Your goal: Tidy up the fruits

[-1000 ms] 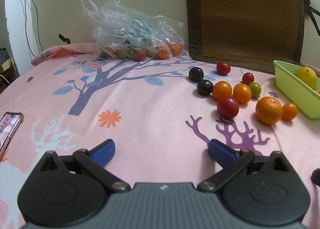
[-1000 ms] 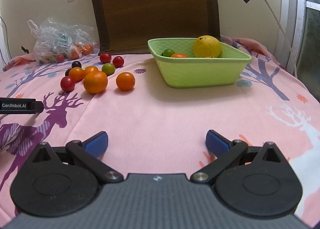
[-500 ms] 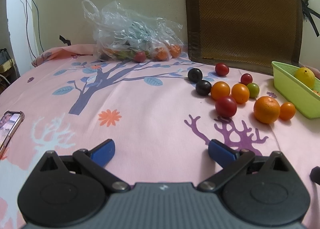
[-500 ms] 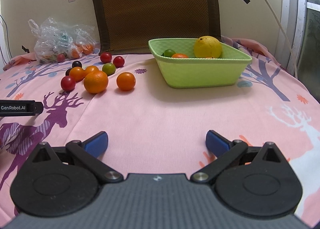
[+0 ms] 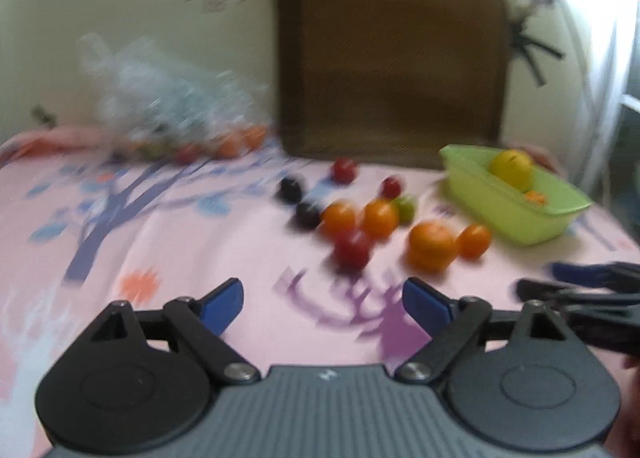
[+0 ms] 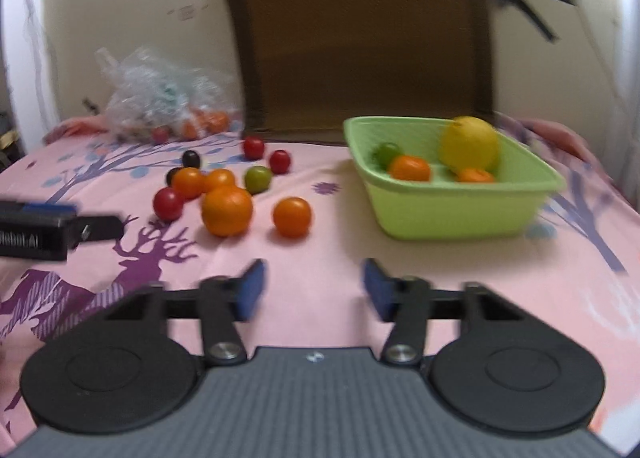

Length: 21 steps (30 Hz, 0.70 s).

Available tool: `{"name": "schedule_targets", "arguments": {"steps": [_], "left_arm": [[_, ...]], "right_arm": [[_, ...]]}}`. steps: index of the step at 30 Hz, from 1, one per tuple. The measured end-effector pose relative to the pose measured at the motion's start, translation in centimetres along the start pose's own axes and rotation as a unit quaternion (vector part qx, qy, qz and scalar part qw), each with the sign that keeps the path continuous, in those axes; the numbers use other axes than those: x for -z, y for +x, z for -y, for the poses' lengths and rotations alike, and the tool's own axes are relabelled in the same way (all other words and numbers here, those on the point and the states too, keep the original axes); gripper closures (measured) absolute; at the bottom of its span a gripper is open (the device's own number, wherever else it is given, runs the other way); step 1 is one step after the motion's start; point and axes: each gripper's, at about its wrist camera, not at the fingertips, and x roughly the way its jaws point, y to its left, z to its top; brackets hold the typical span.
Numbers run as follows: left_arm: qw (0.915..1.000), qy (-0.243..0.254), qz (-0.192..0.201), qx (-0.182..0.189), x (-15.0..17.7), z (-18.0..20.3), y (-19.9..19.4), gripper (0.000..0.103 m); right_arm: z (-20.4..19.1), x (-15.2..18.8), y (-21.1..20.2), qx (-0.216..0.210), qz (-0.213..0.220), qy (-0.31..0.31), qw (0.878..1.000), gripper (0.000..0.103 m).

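A pink tablecloth point(image 6: 460, 298) with tree and deer prints covers the table. A brown chair back point(image 6: 360, 34) rises behind the green basin point(image 6: 452, 210). The basin holds a yellow lemon point(image 6: 470, 144), two small oranges and a green fruit. To the left of the basin, well apart, a plastic bag point(image 6: 160, 98) of fruit lies by the wall. Loose fruit sits on the cloth left of the basin: a big orange point(image 6: 227, 210), a smaller orange point(image 6: 292, 217) nearest it, red, dark and green tomatoes behind. The left gripper point(image 5: 322, 304) is spread wide and empty; the right gripper point(image 6: 312, 294) is also parted, holding nothing.
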Motion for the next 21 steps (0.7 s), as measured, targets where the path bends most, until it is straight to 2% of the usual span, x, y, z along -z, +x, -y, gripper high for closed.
{"name": "schedule_targets", "arguments": {"steps": [1,2,4,6,8,10,11,14,19,21], "left_arm": [[0.9998,0.013,0.005,0.015,-0.5,0.2,0.4,0.024],[0.9994,0.024,0.000,0.023,-1.0,0.3,1.0,0.037],[0.9987,0.026,-0.016,0.040,-1.8,0.2,2.3,0.045],[0.9975,0.024,-0.025,0.062,-2.1,-0.2,3.3,0.047],[0.9959,0.015,-0.041,0.079,-2.5,-0.7,4.3,0.054],[0.9921,-0.012,-0.059,0.111,-2.8,-1.8,5.3,0.056],[0.9905,-0.024,-0.065,0.119,-2.8,-2.1,5.6,0.056],[0.9886,-0.043,-0.076,0.123,-3.1,-3.1,6.8,0.057],[0.9880,-0.056,-0.067,0.128,-2.5,-3.8,6.8,0.073],[0.9873,-0.062,-0.062,0.133,-2.3,-4.0,6.6,0.073]], "right_arm": [[-0.1,-0.4,0.6,-0.010,-0.007,-0.008,1.000,0.067],[-0.2,-0.8,1.0,-0.016,-0.010,-0.013,1.000,0.069],[-0.7,-1.5,1.3,-0.031,0.002,-0.024,0.999,0.069],[-1.4,-2.1,1.4,-0.048,0.014,-0.045,0.998,0.068],[-2.3,-2.7,2.3,-0.064,0.017,-0.073,0.995,0.068],[-3.1,-3.0,3.1,-0.074,0.017,-0.099,0.992,0.066],[-3.5,-3.2,3.3,-0.079,0.028,-0.112,0.990,0.062],[-4.6,-3.6,4.0,-0.074,0.034,-0.153,0.985,0.046],[-5.0,-3.4,4.5,-0.103,0.012,-0.166,0.981,0.048],[-5.1,-3.1,5.1,-0.112,-0.005,-0.160,0.981,0.050]]}}
